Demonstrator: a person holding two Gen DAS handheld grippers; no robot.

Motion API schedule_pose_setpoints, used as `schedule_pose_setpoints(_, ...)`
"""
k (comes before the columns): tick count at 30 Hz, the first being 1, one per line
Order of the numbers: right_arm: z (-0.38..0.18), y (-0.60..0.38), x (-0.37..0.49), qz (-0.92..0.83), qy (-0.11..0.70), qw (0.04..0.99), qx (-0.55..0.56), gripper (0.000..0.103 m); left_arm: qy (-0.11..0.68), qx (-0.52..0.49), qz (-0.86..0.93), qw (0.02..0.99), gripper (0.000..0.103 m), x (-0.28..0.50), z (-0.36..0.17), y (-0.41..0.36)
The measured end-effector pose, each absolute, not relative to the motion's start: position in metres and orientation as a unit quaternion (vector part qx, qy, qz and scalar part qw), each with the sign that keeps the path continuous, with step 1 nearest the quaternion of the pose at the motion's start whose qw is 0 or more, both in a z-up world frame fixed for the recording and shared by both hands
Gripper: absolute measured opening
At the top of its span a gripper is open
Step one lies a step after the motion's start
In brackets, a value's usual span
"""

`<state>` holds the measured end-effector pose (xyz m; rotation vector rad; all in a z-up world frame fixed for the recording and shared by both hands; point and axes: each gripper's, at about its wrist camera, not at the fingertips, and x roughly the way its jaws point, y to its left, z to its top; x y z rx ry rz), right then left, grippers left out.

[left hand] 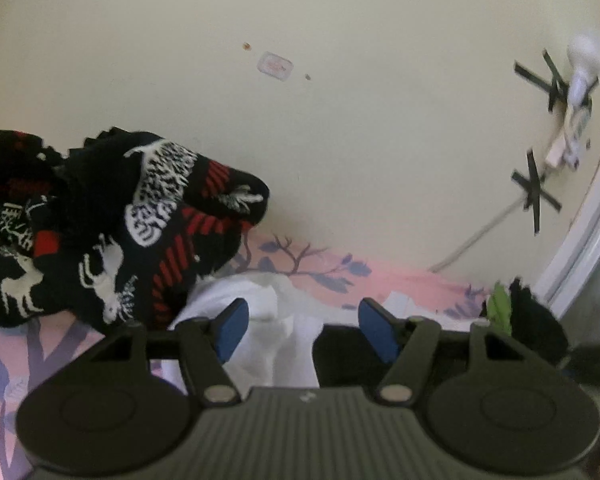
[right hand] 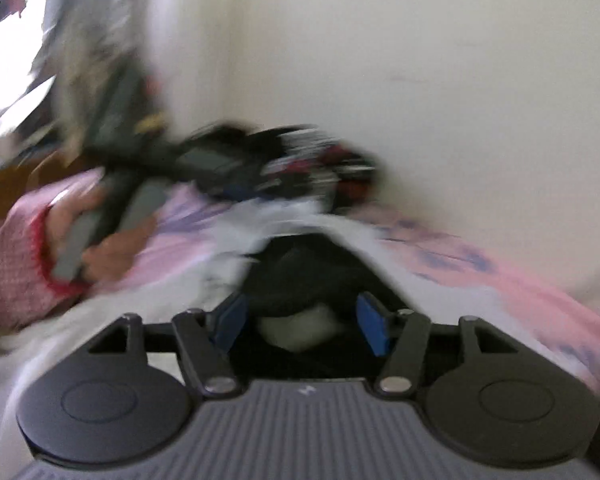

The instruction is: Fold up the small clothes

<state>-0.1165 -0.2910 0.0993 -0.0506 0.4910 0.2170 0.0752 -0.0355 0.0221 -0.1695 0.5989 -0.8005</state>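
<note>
left tool (left hand: 300, 330): blue pads spread apart, nothing between them, poised just above a crumpled white garment (left hand: 260, 320)
right tool (right hand: 300, 322): pads apart too, a dark garment (right hand: 300, 276) lying in the gap; the view is smeared, so contact cannot be judged
white garment: bunched on the pink floral bed (left hand: 40, 344), out in its middle, not laid flat
dark garment: heaped on the white one, creased, no fold visible
reindeer sweater (left hand: 112, 224): black, white and red knit, piled in a lump at the bed's far edge against the wall (left hand: 300, 120)
left hand (right hand: 96, 240): gripping its tool's handle, seen from the right wrist
done: nothing looks folded or stacked
left: by my reading nearly all of it; each piece needs spreading, then folding
</note>
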Motion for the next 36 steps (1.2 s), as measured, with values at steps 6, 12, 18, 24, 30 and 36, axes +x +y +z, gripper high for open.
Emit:
schedule_pose_setpoints(6, 0.084, -0.369, -0.149, -0.08, 0.255, 0.963, 0.033, 0.054, 0.28, -0.02, -0.399, 0.873, 0.062, 0.057, 0.013, -0.056)
schedule_pose_setpoints(12, 0.057, -0.368, -0.126, -0.118, 0.286, 0.951, -0.028, 0.014, 0.295, 0.066, -0.386, 0.872, 0.062, 0.048, -0.008, -0.082)
schedule_pose_setpoints(18, 0.072, -0.353, -0.144, -0.05, 0.271, 0.961, 0.017, 0.0, 0.298, 0.059, -0.39, 0.869, 0.064, 0.05, -0.009, -0.079)
schedule_pose_setpoints(24, 0.044, -0.289, -0.165, 0.088, 0.344, 0.932, -0.067, 0.0, 0.298, 0.063, -0.387, 0.871, 0.064, 0.049, -0.009, -0.081)
schedule_pose_setpoints(30, 0.074, -0.333, -0.185, 0.043, 0.287, 0.957, -0.003, 0.046, 0.299, 0.061, -0.386, 0.871, 0.064, 0.05, -0.008, -0.081)
schedule_pose_setpoints(36, 0.094, -0.399, -0.138, -0.066, 0.268, 0.957, 0.086, 0.046, 0.298, 0.062, -0.386, 0.871, 0.064, 0.049, -0.008, -0.081)
